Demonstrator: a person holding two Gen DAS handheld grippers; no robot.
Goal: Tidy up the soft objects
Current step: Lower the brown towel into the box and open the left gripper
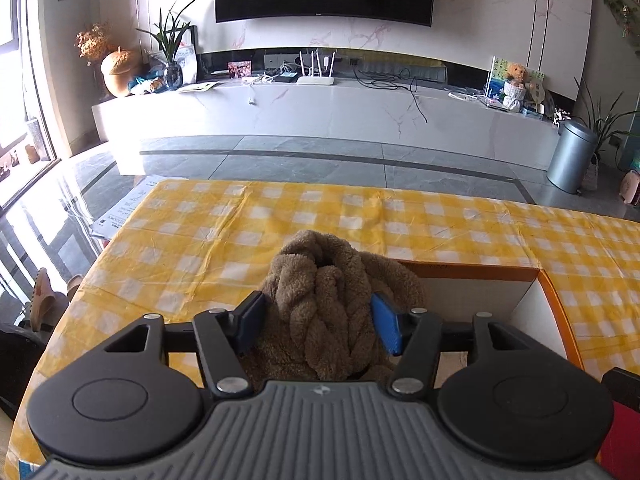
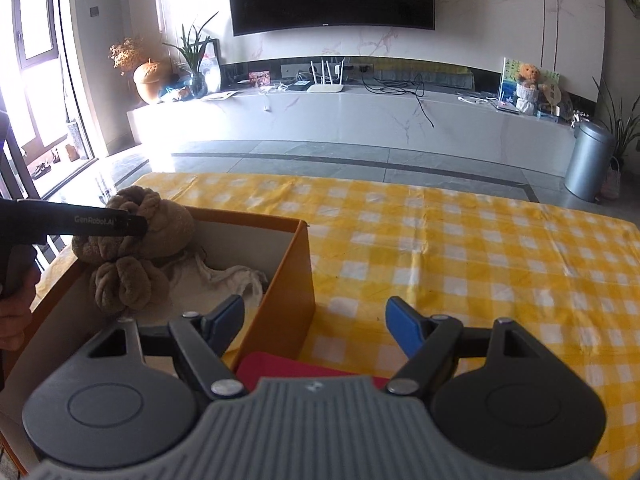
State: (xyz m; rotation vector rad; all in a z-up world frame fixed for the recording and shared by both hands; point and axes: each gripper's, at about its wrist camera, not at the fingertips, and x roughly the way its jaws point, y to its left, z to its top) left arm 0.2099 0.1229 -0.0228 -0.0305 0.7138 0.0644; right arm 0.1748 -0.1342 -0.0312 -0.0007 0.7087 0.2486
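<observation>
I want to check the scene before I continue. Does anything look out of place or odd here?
Nothing looks spilled or damaged. The left gripper holds the brown plush toy over the orange box, not yet set down. A pale cloth lies crumpled inside.

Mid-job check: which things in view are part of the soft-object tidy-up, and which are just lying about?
Job:
- brown plush toy, clamped in the left gripper
- orange box, pale cloth inside
- right gripper, open, holding nothing

Lying about:
- red item beside the box
- papers
- trash can
</observation>
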